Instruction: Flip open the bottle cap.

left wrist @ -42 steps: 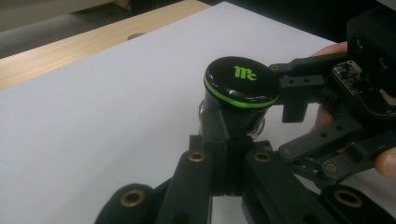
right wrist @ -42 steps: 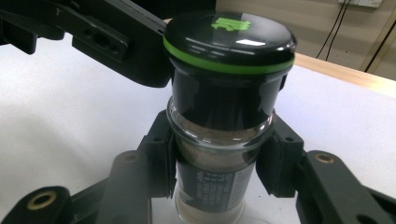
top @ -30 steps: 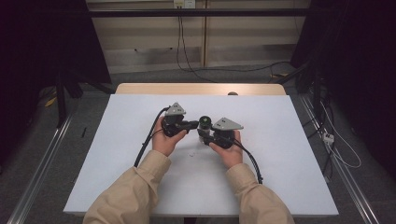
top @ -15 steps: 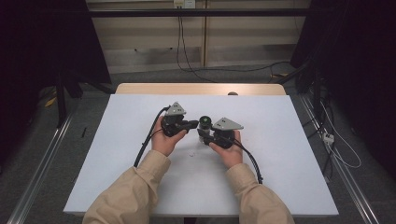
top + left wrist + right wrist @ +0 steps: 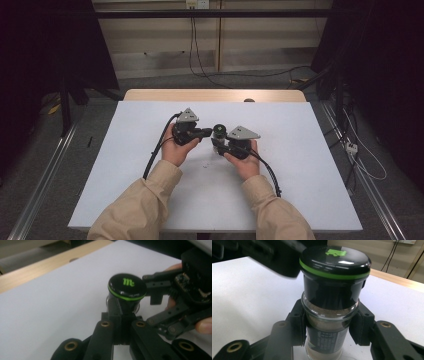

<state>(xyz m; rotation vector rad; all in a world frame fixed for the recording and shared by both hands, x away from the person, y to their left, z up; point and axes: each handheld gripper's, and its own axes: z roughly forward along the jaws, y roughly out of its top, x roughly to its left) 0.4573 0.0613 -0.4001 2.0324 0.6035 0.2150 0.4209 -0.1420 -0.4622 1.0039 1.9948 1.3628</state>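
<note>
A small glass spice jar [image 5: 219, 131] with a black cap and a green ring stands upright at the middle of the white table [image 5: 300, 165]. Brownish powder shows through the glass [image 5: 329, 315]. My right gripper [image 5: 218, 142] is shut on the jar's glass body below the cap, one pad on each side [image 5: 329, 325]. In the left gripper view the cap [image 5: 127, 286] sits just beyond my left gripper [image 5: 120, 320], whose jaws lie together with nothing between them. My left gripper [image 5: 207, 133] points at the jar from the left, its tips close to the cap; whether they touch it I cannot tell.
A wooden strip [image 5: 215, 95] runs along the table's far edge. Each gripper trails a black cable [image 5: 155, 155] back toward the person's sleeves. Dark stands and floor cables [image 5: 360, 160] flank the table. Bare white surface lies on both sides of the hands.
</note>
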